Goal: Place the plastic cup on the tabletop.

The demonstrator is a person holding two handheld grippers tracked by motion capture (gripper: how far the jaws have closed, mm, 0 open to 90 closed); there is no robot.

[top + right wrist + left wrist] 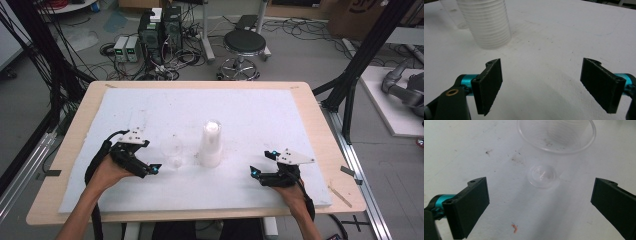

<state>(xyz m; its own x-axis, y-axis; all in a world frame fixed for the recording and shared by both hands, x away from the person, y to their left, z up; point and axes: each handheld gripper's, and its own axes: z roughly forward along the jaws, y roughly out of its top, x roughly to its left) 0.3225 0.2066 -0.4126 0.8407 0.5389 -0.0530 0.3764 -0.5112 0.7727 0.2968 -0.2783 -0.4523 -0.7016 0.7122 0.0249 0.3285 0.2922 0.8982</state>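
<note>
On white mat | L gripper [150, 169] wide, nothing gripped, near clear cup [172, 150] | R gripper [263, 162] wide, nothing gripped

Left hand-held gripper [134, 159] and right hand-held gripper [278, 168]: black bodies, each topped by a grey three-cornered plate dotted with small holes. Flat, rectangular black jaws sit on turquoise metal mounts, with a screw head at each upper corner. Black cables trail along bare, sleeveless forearms.
</note>
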